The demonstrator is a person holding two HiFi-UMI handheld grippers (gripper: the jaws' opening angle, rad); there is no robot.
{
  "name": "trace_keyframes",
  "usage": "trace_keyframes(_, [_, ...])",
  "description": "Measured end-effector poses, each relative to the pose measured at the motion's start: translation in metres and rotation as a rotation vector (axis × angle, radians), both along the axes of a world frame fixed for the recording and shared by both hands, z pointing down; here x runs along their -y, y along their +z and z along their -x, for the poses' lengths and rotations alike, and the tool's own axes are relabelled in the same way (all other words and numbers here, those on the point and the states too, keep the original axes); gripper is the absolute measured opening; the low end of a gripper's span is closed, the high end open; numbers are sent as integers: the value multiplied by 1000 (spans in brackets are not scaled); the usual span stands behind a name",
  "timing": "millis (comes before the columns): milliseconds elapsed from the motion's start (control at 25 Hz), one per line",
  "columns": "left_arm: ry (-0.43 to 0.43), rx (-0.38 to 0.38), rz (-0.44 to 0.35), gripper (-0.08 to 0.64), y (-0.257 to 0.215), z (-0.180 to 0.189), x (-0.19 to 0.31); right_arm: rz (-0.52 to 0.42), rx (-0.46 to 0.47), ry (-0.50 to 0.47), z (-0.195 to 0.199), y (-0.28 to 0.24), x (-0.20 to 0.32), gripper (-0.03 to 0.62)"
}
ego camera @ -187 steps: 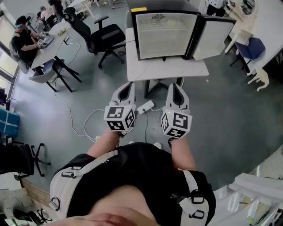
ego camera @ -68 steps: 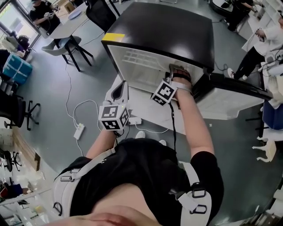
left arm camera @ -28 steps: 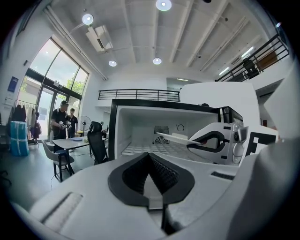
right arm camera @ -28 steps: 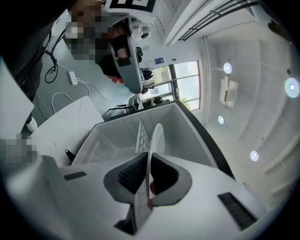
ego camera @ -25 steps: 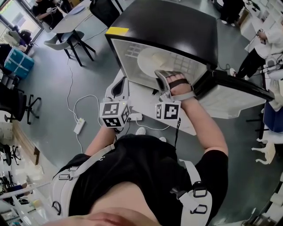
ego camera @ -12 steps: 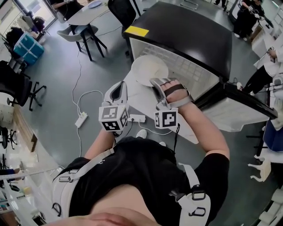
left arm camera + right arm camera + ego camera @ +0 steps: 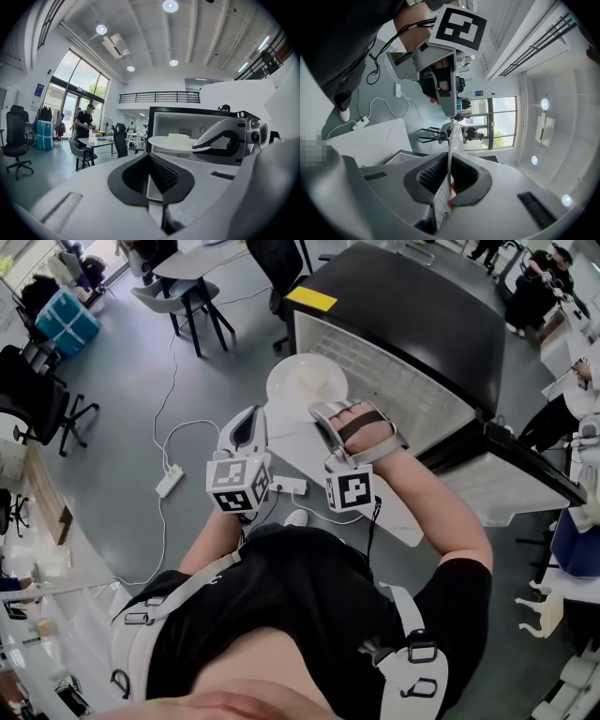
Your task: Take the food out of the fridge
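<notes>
A white plate [image 7: 305, 382] with a pale block of food [image 7: 178, 138] on it hangs in front of the open fridge [image 7: 403, 381], outside its white interior. My right gripper [image 7: 321, 412] is shut on the plate's near rim; in the right gripper view the plate [image 7: 453, 140] runs edge-on between the pads. My left gripper [image 7: 247, 420] is beside it on the left, a little lower, with its jaws together and nothing in them. From the left gripper view the plate [image 7: 174, 143] and the right gripper [image 7: 227, 140] show ahead, over the white table [image 7: 305, 460].
The fridge door [image 7: 511, 488] stands open to the right. A power strip [image 7: 171, 482] and cables lie on the grey floor at the left. Desks, office chairs [image 7: 37, 399] and people are at the far left and top.
The right gripper has drawn the plate out of the fridge, toward me and to the left. The left gripper has shifted slightly with the body; my head view has swung.
</notes>
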State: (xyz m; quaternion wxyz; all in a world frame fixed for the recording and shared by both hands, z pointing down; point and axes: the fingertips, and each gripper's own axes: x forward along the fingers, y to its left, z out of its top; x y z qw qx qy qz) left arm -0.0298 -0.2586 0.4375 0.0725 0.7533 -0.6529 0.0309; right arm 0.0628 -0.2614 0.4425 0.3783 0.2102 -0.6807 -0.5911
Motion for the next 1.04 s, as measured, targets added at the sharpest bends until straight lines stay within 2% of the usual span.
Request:
trace_keyframes(480, [-26,-10,-9,-2,-5,4,2,22,-9,-5,-1,4,1,26])
trace_keyframes(1040, [-13,-4,-4,-2,-4,-11,5,25,5,31,-20,1,12,26])
